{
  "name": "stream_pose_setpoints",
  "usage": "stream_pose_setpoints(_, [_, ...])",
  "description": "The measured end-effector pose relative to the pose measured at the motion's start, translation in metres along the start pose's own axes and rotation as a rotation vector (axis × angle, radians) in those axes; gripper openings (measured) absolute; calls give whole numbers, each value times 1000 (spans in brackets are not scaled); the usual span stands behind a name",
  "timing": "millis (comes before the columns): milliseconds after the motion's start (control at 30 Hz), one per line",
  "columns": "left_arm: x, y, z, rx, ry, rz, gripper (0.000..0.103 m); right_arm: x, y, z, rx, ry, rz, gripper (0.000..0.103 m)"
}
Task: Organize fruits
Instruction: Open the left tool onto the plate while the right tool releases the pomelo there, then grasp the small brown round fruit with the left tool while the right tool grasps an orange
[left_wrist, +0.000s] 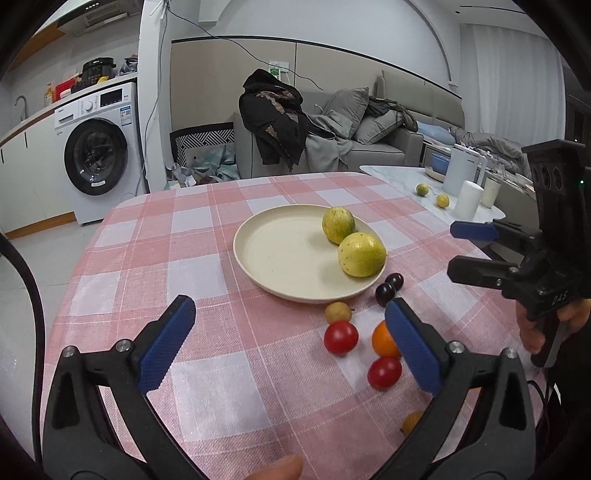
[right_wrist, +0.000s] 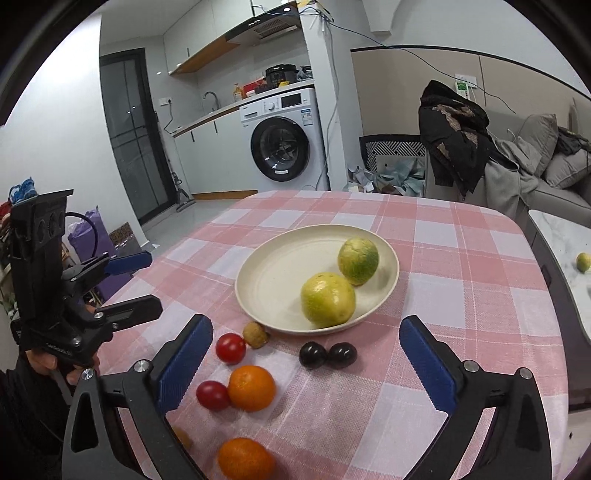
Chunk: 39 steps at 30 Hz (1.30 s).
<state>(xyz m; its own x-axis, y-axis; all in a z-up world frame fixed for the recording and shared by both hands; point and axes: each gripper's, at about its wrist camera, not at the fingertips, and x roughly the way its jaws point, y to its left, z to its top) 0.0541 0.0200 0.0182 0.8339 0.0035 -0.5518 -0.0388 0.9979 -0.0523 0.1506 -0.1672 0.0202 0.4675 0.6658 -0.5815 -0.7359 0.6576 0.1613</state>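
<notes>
while we hold both tools above the checked tablecloth (right_wrist: 461, 258), our left gripper (left_wrist: 290, 345) is spread wide and grips nothing. right of it the cream plate (right_wrist: 273, 280) carries two yellow-green fruits (right_wrist: 328, 300); tomatoes (right_wrist: 230, 348), oranges (right_wrist: 251, 387) and dark grapes (right_wrist: 312, 354) lie loose just beside its near rim. our right gripper (right_wrist: 316, 365) gapes released too.

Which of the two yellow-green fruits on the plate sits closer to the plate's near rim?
The yellower one, resting against the near rim of the plate. The greener one sits behind it, farther from the loose fruit on the cloth.
</notes>
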Motion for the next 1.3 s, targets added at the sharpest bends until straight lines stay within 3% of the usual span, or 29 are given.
stream_pose_setpoints(167, [-13, -4, -4, 3, -5, 17, 102, -14, 9, -6, -23, 5, -9, 103])
stream_pose_setpoints(433, [-24, -11, -18, -2, 13, -17, 102, -24, 18, -25, -54, 62, -46, 103])
stream_pose_setpoints(767, [-17, -41, -46, 61, 121, -119, 102, -35, 29, -50, -68, 105, -39, 103])
stream_pose_setpoints(1300, [3, -63, -60, 113, 234, -186, 102, -10, 37, -68, -68, 243, -2, 101])
